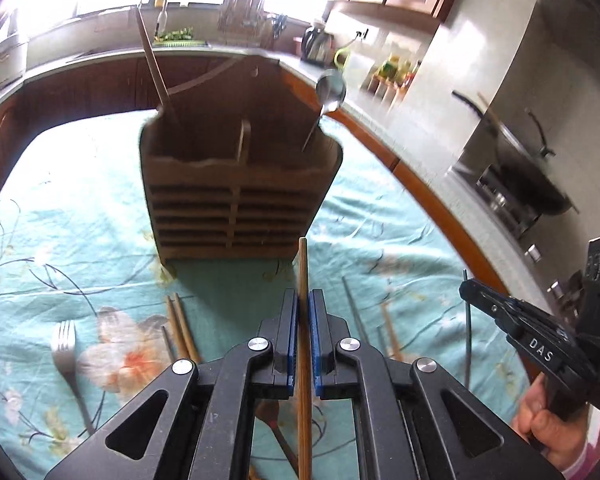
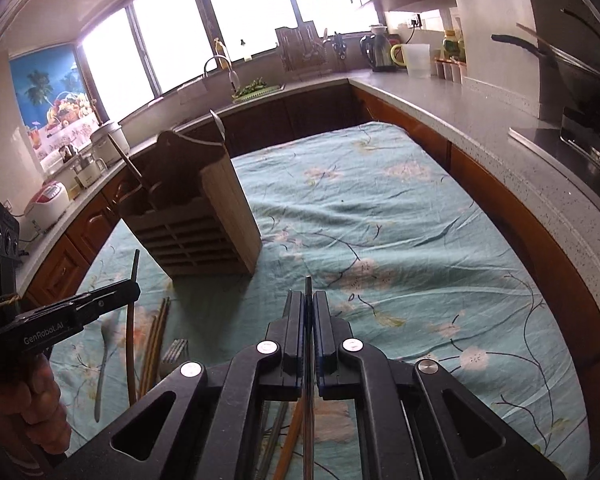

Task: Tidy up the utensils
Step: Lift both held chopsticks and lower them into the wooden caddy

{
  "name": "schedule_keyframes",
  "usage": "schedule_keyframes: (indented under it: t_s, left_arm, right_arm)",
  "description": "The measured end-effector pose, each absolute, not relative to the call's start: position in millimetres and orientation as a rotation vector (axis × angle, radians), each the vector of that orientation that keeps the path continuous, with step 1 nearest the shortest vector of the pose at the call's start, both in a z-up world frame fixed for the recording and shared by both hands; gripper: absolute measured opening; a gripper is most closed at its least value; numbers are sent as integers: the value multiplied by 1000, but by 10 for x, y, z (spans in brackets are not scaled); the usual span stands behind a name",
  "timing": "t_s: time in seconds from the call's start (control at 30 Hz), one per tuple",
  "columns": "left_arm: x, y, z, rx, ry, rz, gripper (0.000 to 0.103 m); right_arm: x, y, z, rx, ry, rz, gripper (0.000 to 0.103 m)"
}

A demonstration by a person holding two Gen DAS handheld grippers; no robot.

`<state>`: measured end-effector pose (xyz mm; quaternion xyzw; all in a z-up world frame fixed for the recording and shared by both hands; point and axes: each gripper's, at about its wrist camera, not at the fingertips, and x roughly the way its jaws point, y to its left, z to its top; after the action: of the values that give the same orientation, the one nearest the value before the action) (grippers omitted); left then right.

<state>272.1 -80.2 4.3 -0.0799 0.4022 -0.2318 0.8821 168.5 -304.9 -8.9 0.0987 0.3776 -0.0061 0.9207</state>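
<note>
The left gripper [image 1: 303,300] is clenched on a wooden chopstick [image 1: 303,272], which runs lengthwise between its blue pads and sticks out past the fingertips toward the wooden utensil holder [image 1: 236,196]. The chopstick's tip ends just short of the holder's slatted front, near its lower right corner as the left wrist view shows it.

The right gripper [image 2: 309,300] is clamped on a thin dark metal chopstick [image 2: 308,292], gripped along its length with only a short piece showing beyond the fingertips. From the right wrist view the holder [image 2: 204,220] stands up and to the left of this gripper, well apart from the chopstick's tip. In the left wrist view the right gripper [image 1: 466,290] shows at the right edge, the dark chopstick [image 1: 467,336] hanging down through it, with a hand [image 1: 548,428] on its grip.

The holder stands upright on the floral teal tablecloth [image 1: 380,232]. Its left compartment has a long wooden utensil [image 1: 156,68] leaning up and to the left; a metal spoon [image 1: 330,88] stands bowl up in its right compartment.

In front of the holder, on the cloth, lie a metal fork [image 1: 66,352] to the left, a pair of wooden chopsticks [image 1: 182,328] beside it nearer the left gripper, and more chopsticks [image 1: 356,312] to the right of that gripper.
</note>
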Motion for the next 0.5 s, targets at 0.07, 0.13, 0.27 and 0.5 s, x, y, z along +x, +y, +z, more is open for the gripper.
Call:
schedule_keyframes:
  t_s: [0.07, 0.13, 0.27, 0.5]
  left_arm:
    - [2617, -708, 148, -183, 805, -491, 3]
    - [2495, -600, 250, -201, 773, -494, 3]
    - [2309, -383, 431, -228, 714, -496, 3]
    - [2079, -17, 688, -253, 623, -478, 3]
  right_arm:
    - [1654, -3017, 56, 207, 738, -3, 4]
    - [1635, -2974, 197, 201, 700, 6, 4]
    - [1613, -2918, 432, 206, 628, 26, 4]
    - [1675, -2791, 668, 205, 556, 47, 4]
